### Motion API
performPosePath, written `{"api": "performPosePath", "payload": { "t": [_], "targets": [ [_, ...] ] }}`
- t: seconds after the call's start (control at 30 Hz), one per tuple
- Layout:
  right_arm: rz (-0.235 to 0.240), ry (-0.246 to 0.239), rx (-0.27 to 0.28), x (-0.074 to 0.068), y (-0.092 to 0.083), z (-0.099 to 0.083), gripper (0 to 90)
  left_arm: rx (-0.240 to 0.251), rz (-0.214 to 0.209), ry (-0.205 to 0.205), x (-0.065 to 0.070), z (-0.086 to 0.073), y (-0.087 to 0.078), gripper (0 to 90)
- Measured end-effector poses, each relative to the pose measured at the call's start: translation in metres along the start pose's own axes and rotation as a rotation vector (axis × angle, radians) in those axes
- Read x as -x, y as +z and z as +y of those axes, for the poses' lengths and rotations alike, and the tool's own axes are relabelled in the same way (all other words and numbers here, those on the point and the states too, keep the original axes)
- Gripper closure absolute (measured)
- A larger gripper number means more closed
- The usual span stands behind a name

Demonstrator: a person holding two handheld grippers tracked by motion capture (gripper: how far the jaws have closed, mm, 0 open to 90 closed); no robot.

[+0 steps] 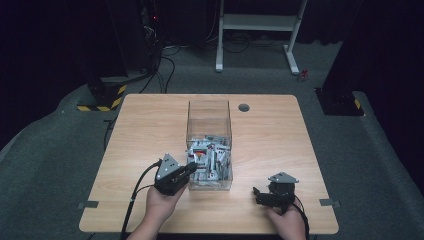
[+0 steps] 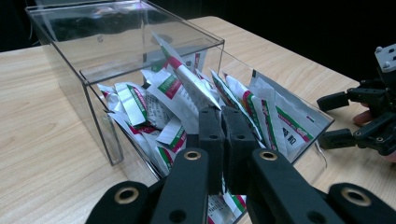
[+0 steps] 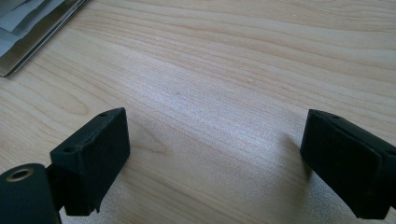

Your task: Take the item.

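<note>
Left tool (image 2: pixel 223 140) sits at the near open edge of the clear acrylic box (image 1: pixel 209 117), jaws pressed together. Whether a packet edge is pinched between them cannot be told; the pads meet right in front of the heap. Right tool (image 3: pixel 215 158) rests low over bare worktop (image 3: pixel 224 70), jaws spread wide, nothing between them.

The sachets (image 2: pixel 187 88) lie in the front half of the box, a loose, overlapping pile leaning at all angles; the rear half looks empty. The box stands mid-worktop, just ahead of the left tool.

Materials: sachets are flat, rectangular, glossy white film with red and green bands and small print, with crimped flat margins. Box walls are rigid, transparent and reflective. Worktop is pale wood-grain laminate, matte.

Handling judgement: sachets are probably light, limp and slick, so they will flex and may slide or drag neighbours out. Best hold is across a flat sealed margin of an upstanding sachet, not the filled middle. The acrylic wall likely shifts if nudged.
</note>
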State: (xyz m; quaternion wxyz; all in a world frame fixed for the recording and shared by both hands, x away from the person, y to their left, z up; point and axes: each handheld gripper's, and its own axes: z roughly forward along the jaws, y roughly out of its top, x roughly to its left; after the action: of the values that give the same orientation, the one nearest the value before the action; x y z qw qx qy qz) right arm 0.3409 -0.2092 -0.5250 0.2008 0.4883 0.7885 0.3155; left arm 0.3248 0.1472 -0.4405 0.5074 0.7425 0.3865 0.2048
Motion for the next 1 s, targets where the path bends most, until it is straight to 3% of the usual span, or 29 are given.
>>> {"api": "performPosePath", "payload": {
  "t": [1.0],
  "targets": [
    [0.0,-0.002,0.0,0.0,0.0,0.0,7.9,0.062,0.011,-0.001,-0.002,0.008,-0.011,87.8]
  ]
}}
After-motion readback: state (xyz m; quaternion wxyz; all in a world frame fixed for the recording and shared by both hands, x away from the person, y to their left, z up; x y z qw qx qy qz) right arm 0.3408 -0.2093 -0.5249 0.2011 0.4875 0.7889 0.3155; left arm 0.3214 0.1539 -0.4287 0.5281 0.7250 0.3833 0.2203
